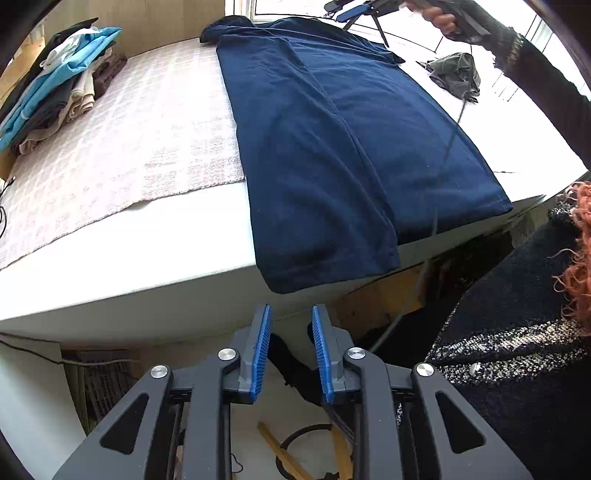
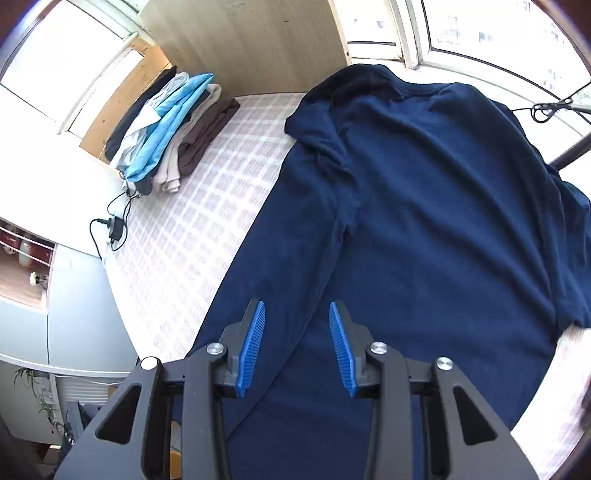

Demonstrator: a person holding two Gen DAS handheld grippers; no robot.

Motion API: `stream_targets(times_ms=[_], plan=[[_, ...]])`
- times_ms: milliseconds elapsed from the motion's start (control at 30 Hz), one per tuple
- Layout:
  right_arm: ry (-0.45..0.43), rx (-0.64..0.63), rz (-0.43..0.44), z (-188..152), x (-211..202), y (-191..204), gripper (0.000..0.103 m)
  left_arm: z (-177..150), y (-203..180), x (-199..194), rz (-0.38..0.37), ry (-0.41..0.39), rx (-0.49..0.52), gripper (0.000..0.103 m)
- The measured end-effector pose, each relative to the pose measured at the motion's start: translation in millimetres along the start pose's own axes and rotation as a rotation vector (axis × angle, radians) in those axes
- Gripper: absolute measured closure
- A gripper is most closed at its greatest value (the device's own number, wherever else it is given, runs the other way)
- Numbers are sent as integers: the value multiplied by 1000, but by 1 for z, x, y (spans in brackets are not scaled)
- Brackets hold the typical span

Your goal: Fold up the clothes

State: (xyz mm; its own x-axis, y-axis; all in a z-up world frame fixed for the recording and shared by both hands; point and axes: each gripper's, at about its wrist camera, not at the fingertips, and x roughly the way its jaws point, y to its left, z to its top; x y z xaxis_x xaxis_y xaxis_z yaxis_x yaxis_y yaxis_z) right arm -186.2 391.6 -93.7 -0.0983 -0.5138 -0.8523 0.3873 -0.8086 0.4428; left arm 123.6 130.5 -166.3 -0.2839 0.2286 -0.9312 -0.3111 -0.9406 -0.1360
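- We see a checked mat spread over the white table, running toward eleven o'clock.
- At nine o'clock in the right wrist view, a black charger with its cord lies at the mat's edge.
- At one o'clock, windows glare bright.
- A wooden panel stands at twelve o'clock.

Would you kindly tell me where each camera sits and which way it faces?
Left wrist: off the table's near edge, looking across the dark navy shirt; left gripper open, sleeved arm at right.
Right wrist: above the shirt, facing down; right gripper open, empty.
Shared: shirt, checked pink mat, stack of folded clothes.
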Motion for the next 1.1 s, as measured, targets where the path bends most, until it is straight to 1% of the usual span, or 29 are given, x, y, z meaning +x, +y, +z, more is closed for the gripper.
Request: stream_targets(times_ms=[33, 100, 167, 233, 267, 300, 333, 400, 433, 500, 533, 567, 600, 633, 667, 733, 833, 900, 933, 967, 1033, 1067, 1100], plan=[[15, -6, 14, -13, 2, 6, 66, 4, 3, 9, -9, 0, 11, 74], [46, -18, 42, -39, 5, 17, 66, 8, 9, 25, -18, 25, 25, 74], [66, -50, 21, -60, 14, 25, 66, 10, 15, 36, -30, 40, 15, 74], [81, -86, -1, -79, 24, 33, 66, 11, 19, 40, -61, 33, 1, 74], [94, -83, 2, -84, 30, 33, 66, 11, 20, 42, -85, 35, -13, 76], [107, -77, 8, -88, 36, 32, 66, 10, 21, 43, -97, 30, -25, 85], [117, -72, 4, -90, 41, 30, 66, 9, 22, 44, -108, 24, -38, 100], [136, -61, -10, -92, 50, 24, 66, 4, 21, 41, -129, 18, -37, 99], [142, -53, -16, -91, 52, 21, 66, 1, 19, 38, -122, 27, -29, 99], [122, -46, -11, -82, 43, 18, 66, -6, 25, 35, -80, 64, -49, 96], [110, -43, -8, -76, 38, 16, 66, -10, 33, 33, -83, 107, -81, 96], [90, -53, -5, -69, 30, 16, 66, -14, 41, 28, -66, 135, -99, 94], [64, -68, -5, -61, 21, 19, 66, -15, 48, 18, -32, 142, -101, 91], [37, -87, -15, -50, 9, 22, 66, -15, 55, 7, 4, 148, -101, 90], [8, -105, -28, -39, -2, 26, 66, -12, 62, -7, 16, 141, -99, 90], [-50, -160, -61, -13, -23, 37, 66, 5, 76, -39, 32, 84, -89, 83], [-123, -247, -117, 30, -38, 55, 66, 55, 98, -77, 53, -42, -80, 81], [-153, -294, -151, 60, -37, 68, 66, 94, 108, -88, 7, -128, -80, 79], [-156, -310, -167, 75, -29, 74, 66, 115, 107, -84, -9, -164, -77, 75], [-159, -326, -184, 90, -22, 80, 66, 135, 106, -80, -25, -200, -73, 74], [-155, -368, -238, 118, 3, 87, 66, 181, 101, -53, -55, -220, -57, 74], [-148, -377, -250, 131, 18, 88, 66, 194, 100, -42, -79, -226, -54, 74], [-131, -369, -242, 145, 35, 85, 66, 206, 97, -28, -103, -216, -38, 74]])
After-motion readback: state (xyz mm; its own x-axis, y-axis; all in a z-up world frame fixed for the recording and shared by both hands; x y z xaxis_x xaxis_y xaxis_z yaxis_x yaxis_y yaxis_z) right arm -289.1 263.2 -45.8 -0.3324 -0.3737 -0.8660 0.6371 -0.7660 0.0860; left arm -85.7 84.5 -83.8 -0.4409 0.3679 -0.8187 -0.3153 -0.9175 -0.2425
